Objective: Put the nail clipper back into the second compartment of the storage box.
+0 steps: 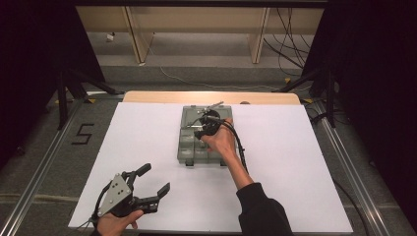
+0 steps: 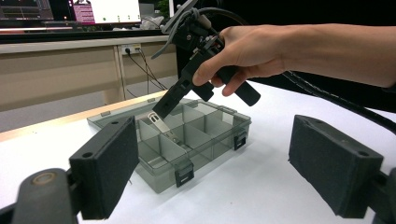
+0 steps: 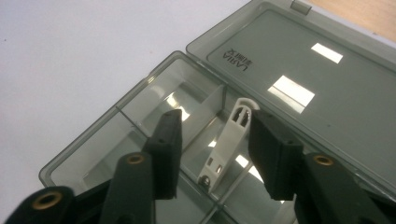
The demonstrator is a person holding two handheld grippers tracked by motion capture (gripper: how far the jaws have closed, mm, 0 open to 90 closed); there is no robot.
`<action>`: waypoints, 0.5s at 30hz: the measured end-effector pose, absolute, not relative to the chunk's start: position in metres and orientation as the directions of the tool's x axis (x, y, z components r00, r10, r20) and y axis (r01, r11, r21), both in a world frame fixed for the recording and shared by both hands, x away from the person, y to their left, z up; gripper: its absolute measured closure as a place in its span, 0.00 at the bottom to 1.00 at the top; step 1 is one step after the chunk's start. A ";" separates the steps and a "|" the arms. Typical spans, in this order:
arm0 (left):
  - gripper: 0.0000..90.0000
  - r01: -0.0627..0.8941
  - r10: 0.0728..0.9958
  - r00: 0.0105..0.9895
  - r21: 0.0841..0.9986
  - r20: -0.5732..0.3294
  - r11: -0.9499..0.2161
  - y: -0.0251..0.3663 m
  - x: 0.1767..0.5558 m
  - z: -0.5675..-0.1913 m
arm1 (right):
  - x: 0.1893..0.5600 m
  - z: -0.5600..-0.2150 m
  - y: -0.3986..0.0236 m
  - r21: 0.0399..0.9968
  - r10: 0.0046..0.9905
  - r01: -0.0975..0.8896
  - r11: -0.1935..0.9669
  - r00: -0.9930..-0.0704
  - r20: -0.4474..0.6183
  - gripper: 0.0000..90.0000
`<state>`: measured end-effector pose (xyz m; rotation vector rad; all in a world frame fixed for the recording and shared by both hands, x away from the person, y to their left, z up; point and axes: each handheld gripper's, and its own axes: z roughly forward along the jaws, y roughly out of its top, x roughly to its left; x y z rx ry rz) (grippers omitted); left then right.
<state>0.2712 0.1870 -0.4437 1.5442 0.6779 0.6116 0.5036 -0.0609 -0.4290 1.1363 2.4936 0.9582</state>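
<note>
A grey see-through compartment box (image 1: pixel 183 147) lies mid-table with its lid (image 3: pixel 303 93) folded flat behind it. A white clip-like part (image 3: pixel 226 144) leans on a divider inside one back compartment, also seen as a pale strip (image 2: pixel 163 126). My right gripper (image 3: pixel 217 116) hangs tilted over that compartment, open, jaws either side of the part; the right jaw is very close to it. From the left gripper view the right gripper (image 2: pixel 166 105) points down into the box. My left gripper (image 1: pixel 155 182) rests open near the table's front left, its pads (image 2: pixel 105 172) wide apart with nothing between.
White paper (image 1: pixel 147 128) covers the table; its wooden far edge (image 1: pixel 211 97) shows behind the box. The right gripper's cable (image 1: pixel 242 147) trails along the forearm. Black stands and floor rails (image 1: pixel 44 162) flank the table.
</note>
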 end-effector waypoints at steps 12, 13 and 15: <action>0.17 0.063 0.731 0.683 0.997 -0.010 -0.046 0.187 0.272 -0.444 | 0.488 -0.412 -0.061 0.684 0.704 0.519 0.512 -0.710 0.012 0.40; 0.17 0.063 0.731 0.683 0.997 -0.010 -0.046 0.187 0.272 -0.444 | 0.488 -0.412 -0.061 0.684 0.704 0.519 0.512 -0.710 0.012 0.40; 0.17 0.060 0.730 0.683 0.997 -0.003 -0.052 0.188 0.272 -0.444 | 0.486 -0.408 -0.062 0.684 0.697 0.512 0.519 -0.717 0.009 0.39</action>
